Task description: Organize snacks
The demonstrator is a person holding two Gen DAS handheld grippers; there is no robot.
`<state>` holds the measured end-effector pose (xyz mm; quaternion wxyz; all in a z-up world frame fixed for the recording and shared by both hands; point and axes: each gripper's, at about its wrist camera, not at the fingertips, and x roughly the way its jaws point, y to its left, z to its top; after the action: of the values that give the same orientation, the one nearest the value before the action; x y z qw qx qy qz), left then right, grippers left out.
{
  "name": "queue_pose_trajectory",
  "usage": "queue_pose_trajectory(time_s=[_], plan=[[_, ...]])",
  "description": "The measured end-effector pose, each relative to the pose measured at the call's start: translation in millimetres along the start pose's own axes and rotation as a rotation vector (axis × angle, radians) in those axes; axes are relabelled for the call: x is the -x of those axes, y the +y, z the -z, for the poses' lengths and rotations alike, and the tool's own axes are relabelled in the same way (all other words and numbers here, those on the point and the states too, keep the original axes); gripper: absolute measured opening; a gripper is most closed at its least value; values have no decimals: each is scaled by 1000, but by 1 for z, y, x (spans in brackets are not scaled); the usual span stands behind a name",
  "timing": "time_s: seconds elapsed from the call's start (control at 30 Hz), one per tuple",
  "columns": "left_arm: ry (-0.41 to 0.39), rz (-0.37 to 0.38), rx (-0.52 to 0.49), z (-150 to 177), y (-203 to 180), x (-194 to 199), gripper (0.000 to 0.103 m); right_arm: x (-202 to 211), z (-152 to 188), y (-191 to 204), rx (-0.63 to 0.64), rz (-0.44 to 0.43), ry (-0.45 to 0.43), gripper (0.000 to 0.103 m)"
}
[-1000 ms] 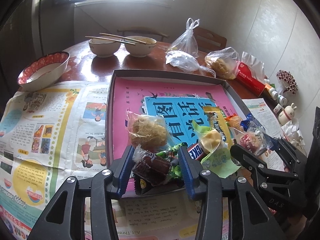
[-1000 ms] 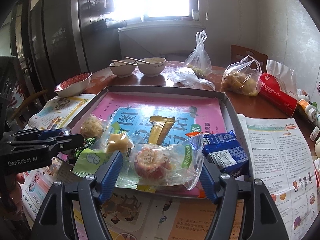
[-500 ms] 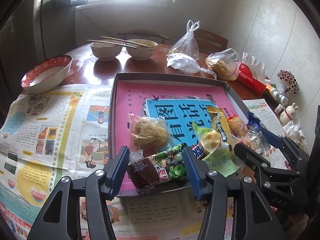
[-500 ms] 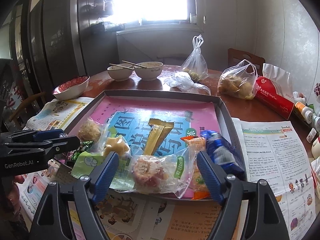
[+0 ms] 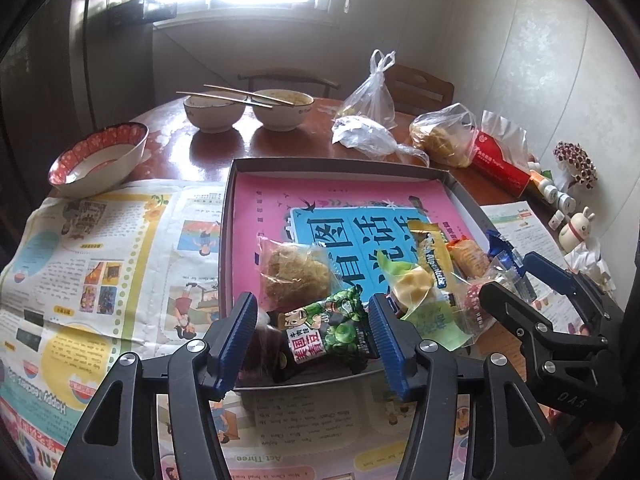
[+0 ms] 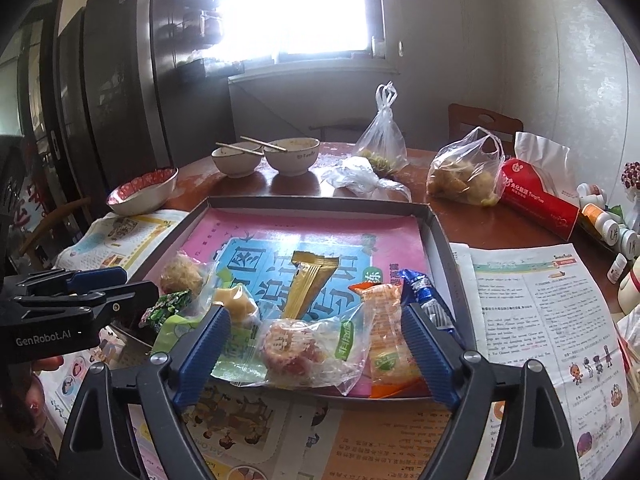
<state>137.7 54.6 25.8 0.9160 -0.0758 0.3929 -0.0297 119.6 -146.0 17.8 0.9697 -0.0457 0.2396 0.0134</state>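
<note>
Grey tray (image 5: 340, 166) far half bare, snacks (image 6: 308, 344) crowding near rim, both hand-held grippers spread, just widened.

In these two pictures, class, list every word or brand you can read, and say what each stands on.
"GenRobot.AI": side of the left claw.
"Act Three": newspaper under the tray, seen upside down.
"Happy": same newspaper, left part.
"Alpenliebe", partly legible: yellow candy stick.
"DAS", inverted: right claw.
Chinese characters on the green pea packet and pink book: not transcribed. Red tissue pack: too small.
</note>
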Motion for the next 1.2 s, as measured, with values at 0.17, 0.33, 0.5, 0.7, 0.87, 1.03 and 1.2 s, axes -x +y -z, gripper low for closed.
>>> queue_pose_trajectory(time_s=[0.17, 0.33, 0.5, 0.7, 0.87, 1.03, 1.2], plan=[[-20, -13, -3, 0, -2, 7, 65, 6, -1, -2, -3, 6, -31, 91], [-38, -10, 5, -1, -4, 13, 71, 11, -3, -5, -11, 7, -47, 93], [-53, -19, 10, -1, -6, 19, 73, 18, -5, -9, -27, 8, -66, 94], [-63, -20, -5, 6, -15, 30, 73, 38, -4, -14, -35, 17, -97, 96], [-47, -16, -9, 24, -24, 38, 73, 57, 8, -17, -40, 18, -102, 97], [-36, -20, 9, 46, -28, 41, 73, 65, 29, -23, -58, 26, -56, 97], [-14, -4, 14, 70, -39, 44, 73, 66, 51, -21, -43, 41, -7, 97]])
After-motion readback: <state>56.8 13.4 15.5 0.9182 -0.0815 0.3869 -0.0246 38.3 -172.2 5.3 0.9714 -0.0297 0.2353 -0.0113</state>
